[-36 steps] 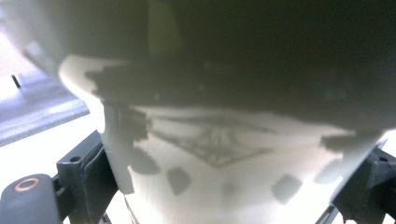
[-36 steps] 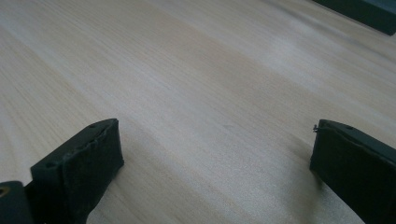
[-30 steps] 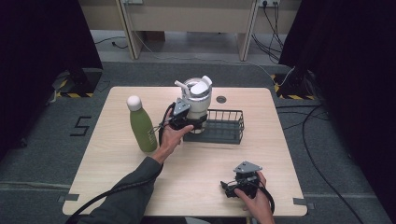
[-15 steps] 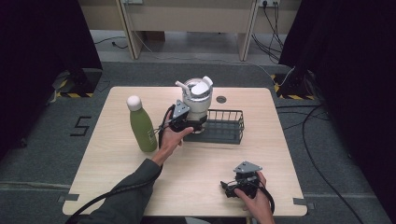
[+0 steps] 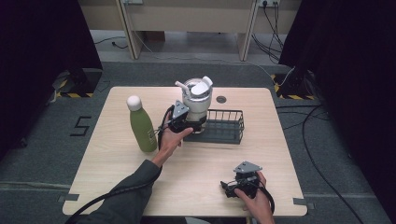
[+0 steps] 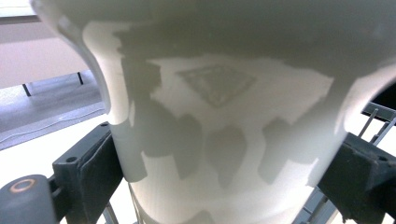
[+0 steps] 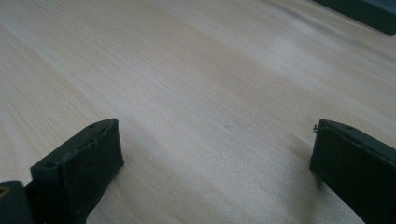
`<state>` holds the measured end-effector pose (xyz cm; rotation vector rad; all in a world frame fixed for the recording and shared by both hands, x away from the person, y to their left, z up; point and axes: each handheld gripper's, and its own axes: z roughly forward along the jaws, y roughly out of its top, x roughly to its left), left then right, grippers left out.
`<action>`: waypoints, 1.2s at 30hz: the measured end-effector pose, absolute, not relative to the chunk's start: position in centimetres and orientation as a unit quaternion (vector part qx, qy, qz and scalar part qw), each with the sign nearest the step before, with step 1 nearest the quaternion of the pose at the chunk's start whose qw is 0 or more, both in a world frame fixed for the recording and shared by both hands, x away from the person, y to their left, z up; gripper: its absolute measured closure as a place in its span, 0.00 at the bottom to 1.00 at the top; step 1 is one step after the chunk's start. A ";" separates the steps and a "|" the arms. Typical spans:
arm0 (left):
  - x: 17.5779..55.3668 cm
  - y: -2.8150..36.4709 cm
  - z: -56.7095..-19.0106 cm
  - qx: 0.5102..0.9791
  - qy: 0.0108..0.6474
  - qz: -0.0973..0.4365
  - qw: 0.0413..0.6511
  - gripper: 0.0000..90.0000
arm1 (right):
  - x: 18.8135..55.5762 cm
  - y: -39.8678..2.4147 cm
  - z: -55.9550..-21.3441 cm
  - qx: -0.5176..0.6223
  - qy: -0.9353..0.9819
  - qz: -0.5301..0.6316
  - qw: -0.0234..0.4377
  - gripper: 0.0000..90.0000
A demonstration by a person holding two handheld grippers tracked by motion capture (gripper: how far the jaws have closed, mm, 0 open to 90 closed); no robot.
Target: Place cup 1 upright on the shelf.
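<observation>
A white lidded tumbler (image 5: 196, 99) with a straw spout stands upright at the left end of a black wire basket (image 5: 233, 113). My left gripper (image 5: 192, 123) is shut on its lower body; in the left gripper view the tumbler (image 6: 224, 116) sits between both black jaws, which press its sides. Basket wires show beside the jaws. I cannot tell whether the tumbler's base rests on the basket floor. My right gripper (image 5: 226, 188) lies on the table near the front right edge. It is open, with bare wood between its jaws (image 7: 215, 158).
A green bottle (image 5: 142, 126) with a white cap stands upright to the left of my left hand. A small dark disc (image 5: 221, 99) lies on the wooden table (image 5: 205, 158) behind the basket. Cables trail on the floor around the table.
</observation>
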<state>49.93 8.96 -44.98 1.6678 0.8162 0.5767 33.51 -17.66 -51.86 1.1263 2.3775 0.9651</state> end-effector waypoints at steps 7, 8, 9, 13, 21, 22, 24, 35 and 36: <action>49.9 9.1 -45.1 0.705 0.346 0.246 0.568 0.10 | 33.5 -17.7 -51.9 0.396 0.836 0.339 0.169 0.03; 49.9 9.1 -45.1 0.705 0.346 0.246 0.568 0.10 | 33.5 -17.7 -51.9 0.396 0.836 0.339 0.169 0.03; 49.9 9.1 -45.1 0.703 0.344 0.247 0.570 0.10 | 33.5 -17.7 -51.9 0.396 0.836 0.339 0.169 0.03; 49.8 9.2 -45.4 0.697 0.343 0.245 0.580 0.10 | 33.5 -17.7 -51.9 0.395 0.837 0.339 0.170 0.03; 49.7 9.4 -45.8 0.692 0.342 0.247 0.585 0.10 | 33.5 -17.6 -51.9 0.398 0.836 0.339 0.168 0.03; 49.7 9.5 -46.0 0.692 0.338 0.249 0.587 0.10 | 33.5 -17.7 -51.9 0.397 0.836 0.339 0.168 0.03; 49.6 9.5 -46.1 0.688 0.340 0.246 0.592 0.10 | 33.5 -17.6 -51.9 0.397 0.836 0.339 0.168 0.03; 49.4 9.6 -46.3 0.691 0.339 0.250 0.588 0.10 | 33.5 -17.7 -51.9 0.397 0.836 0.339 0.168 0.03; 49.4 9.7 -46.3 0.691 0.339 0.250 0.588 0.10 | 33.5 -17.6 -51.9 0.398 0.836 0.339 0.168 0.03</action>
